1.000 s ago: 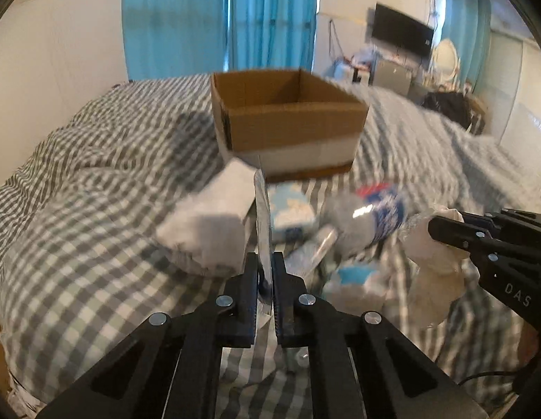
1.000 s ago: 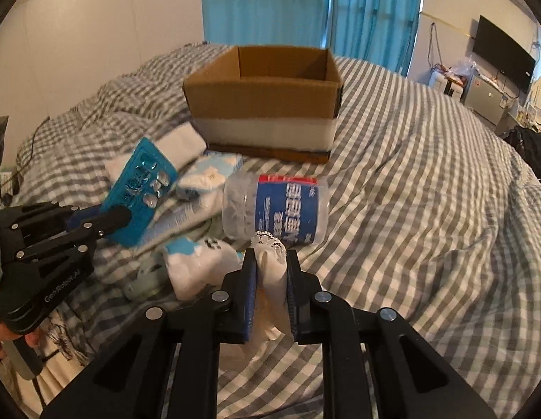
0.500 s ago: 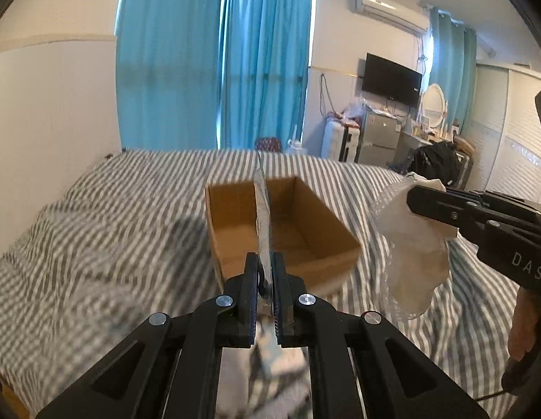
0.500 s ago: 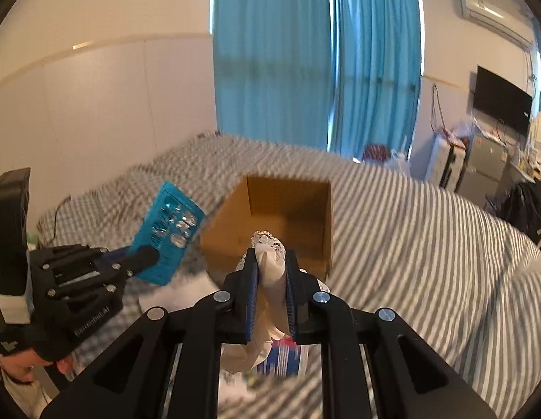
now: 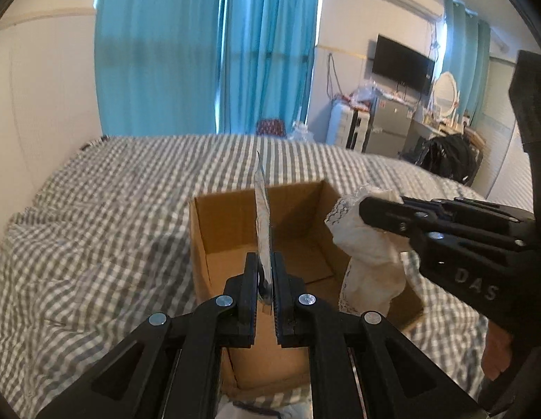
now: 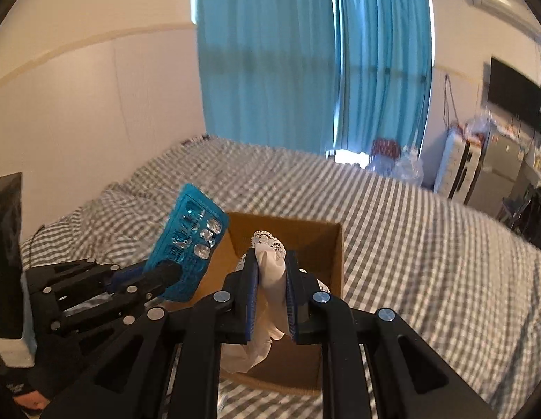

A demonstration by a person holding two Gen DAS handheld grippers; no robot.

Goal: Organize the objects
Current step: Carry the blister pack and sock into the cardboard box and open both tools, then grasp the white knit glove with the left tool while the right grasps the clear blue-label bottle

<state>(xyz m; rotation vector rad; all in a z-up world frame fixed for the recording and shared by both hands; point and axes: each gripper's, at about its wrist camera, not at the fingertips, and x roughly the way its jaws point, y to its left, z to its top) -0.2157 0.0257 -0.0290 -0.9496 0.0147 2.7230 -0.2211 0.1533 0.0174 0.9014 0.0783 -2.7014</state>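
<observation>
An open cardboard box [image 5: 232, 241] sits on the grey checked bed, also seen in the right wrist view [image 6: 305, 241]. My left gripper [image 5: 265, 279] is shut on a thin blue blister pack [image 5: 262, 223], seen edge-on, held over the box's near left part; its blue face shows in the right wrist view [image 6: 188, 244]. My right gripper [image 6: 272, 276] is shut on a white lace-edged cloth [image 6: 270, 276] that hangs over the box opening; the cloth also shows in the left wrist view [image 5: 368, 255].
The checked bedcover [image 5: 96, 244] spreads around the box. Blue curtains [image 5: 207, 49] hang behind the bed. A TV [image 5: 403, 63], a mirror and cluttered furniture stand at the far right. A little of a white item [image 5: 232, 410] shows at the bottom edge.
Both grippers have moved forward from the pile of items to above the box, carrying the blister pack and the cloth. The box is now close beneath both.
</observation>
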